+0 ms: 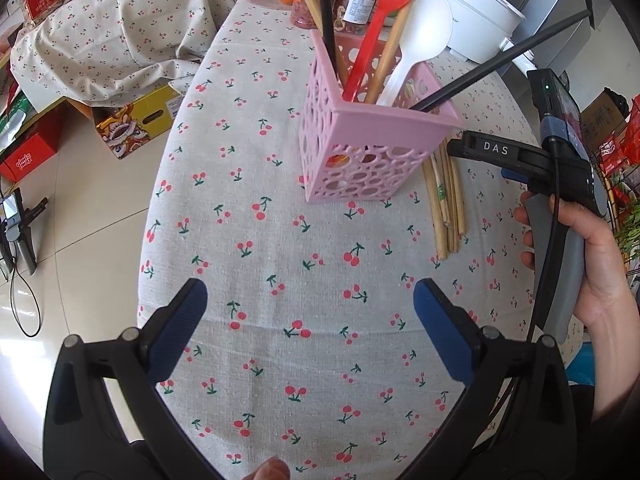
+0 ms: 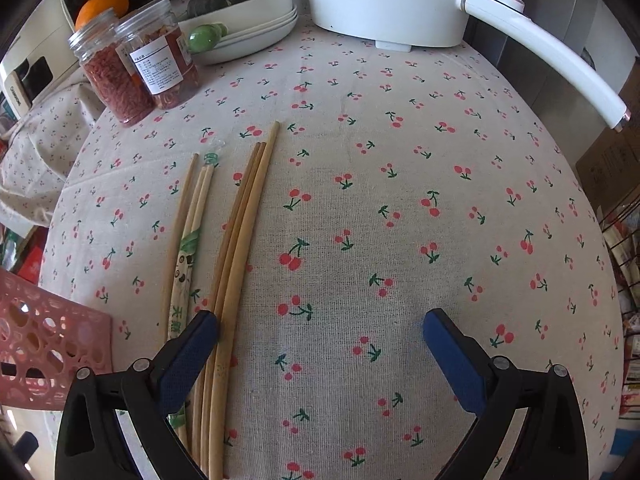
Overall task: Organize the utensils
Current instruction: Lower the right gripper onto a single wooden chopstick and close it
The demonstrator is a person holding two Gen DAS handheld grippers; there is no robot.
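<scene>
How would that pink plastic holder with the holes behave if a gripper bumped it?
The tall pink perforated plastic holder looks light, so it would probably slide on the cherry-print tablecloth. The red plastic spoon and white plastic spoon lean well above its rim, so it may tip.

Utensil basket [image 1: 360, 136] mid-table w/ spoons [image 1: 416, 40] + chopsticks inside; loose chopsticks [image 2: 236, 240] on cloth just right of it; jars [image 2: 132, 64] and cooker [image 2: 392, 4] far side.
</scene>
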